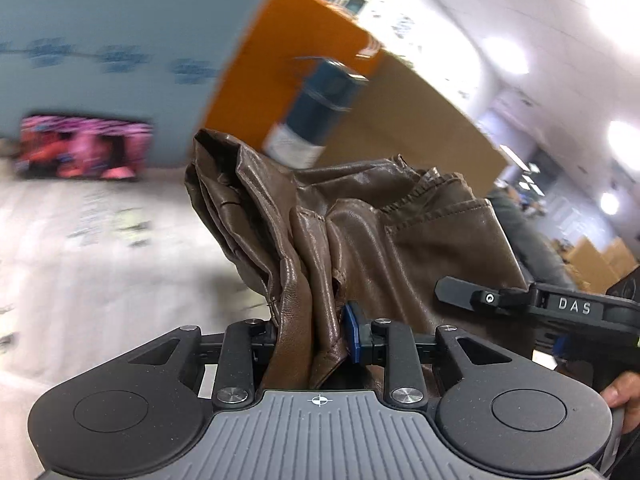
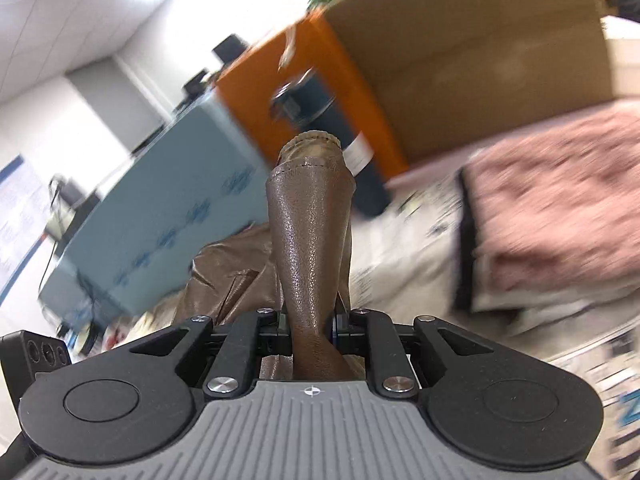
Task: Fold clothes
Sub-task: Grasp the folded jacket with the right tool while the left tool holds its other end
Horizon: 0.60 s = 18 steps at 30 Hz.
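Your left gripper (image 1: pixel 310 338) clamps a bunched fold of the brown leather garment (image 1: pixel 360 232), lifted above the table (image 1: pixel 100 260); your right gripper (image 2: pixel 310 330) pinches its stitched edge nearby.

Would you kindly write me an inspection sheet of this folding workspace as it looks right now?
Surface: pale printed cloth covers it, blurred.
Job's things: brown leather-like garment, bunched and lifted, held at two points.
Clutter: dark blue bottle; pink folded textile; orange-and-brown cardboard box.
Grippers: left gripper shut on the garment; right gripper shut on a narrow hemmed part of it.
Cables: dark cable beside the blue box.
Surroundings: office room, ceiling lights, heavy motion blur.
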Motion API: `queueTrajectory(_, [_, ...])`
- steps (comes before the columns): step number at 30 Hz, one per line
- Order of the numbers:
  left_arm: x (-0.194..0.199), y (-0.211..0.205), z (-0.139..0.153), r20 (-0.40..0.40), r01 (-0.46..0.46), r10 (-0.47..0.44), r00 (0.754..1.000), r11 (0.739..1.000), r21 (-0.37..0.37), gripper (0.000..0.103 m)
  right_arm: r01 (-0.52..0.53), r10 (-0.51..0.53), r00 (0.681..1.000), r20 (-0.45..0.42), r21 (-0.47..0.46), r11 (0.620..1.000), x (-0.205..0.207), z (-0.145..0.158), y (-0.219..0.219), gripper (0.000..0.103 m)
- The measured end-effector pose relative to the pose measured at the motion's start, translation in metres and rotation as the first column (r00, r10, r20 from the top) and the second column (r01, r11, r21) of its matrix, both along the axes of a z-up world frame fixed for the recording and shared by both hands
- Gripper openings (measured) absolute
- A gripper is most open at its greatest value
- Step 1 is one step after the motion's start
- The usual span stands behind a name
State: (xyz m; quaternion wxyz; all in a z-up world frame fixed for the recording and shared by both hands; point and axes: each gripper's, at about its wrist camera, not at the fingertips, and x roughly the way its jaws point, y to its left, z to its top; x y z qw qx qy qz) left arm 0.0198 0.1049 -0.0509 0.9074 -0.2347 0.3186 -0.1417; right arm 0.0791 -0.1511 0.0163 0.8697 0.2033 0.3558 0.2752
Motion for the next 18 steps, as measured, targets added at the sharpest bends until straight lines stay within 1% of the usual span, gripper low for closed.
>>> queueTrajectory(5, [0.041, -0.056, 0.02, 0.076, 0.107, -0.107, 0.991, 0.994, 0.004, 0.027, 0.139, -0.14, 0.988, 0.065, 0.02, 0.99, 0.01, 0.018, -0.057, 0.013])
queueTrajectory(9, [0.074, -0.102, 0.027, 0.111, 0.175, -0.174, 0.978, 0.984, -0.004, 0.027, 0.258, -0.258, 0.959, 0.114, 0.016, 0.966, 0.02, 0.025, -0.096, 0.013])
queueTrajectory(13, [0.101, -0.144, 0.024, 0.107, 0.235, -0.236, 0.966, 0.972, 0.026, 0.027, 0.347, -0.339, 0.933, 0.122, -0.046, 0.937, 0.034, 0.02, -0.121, 0.013])
queueTrajectory(18, [0.123, -0.181, 0.011, 0.086, 0.289, -0.294, 0.952, 0.955, 0.064, 0.027, 0.416, -0.403, 0.908, 0.113, -0.144, 0.898, 0.057, -0.002, -0.139, 0.013])
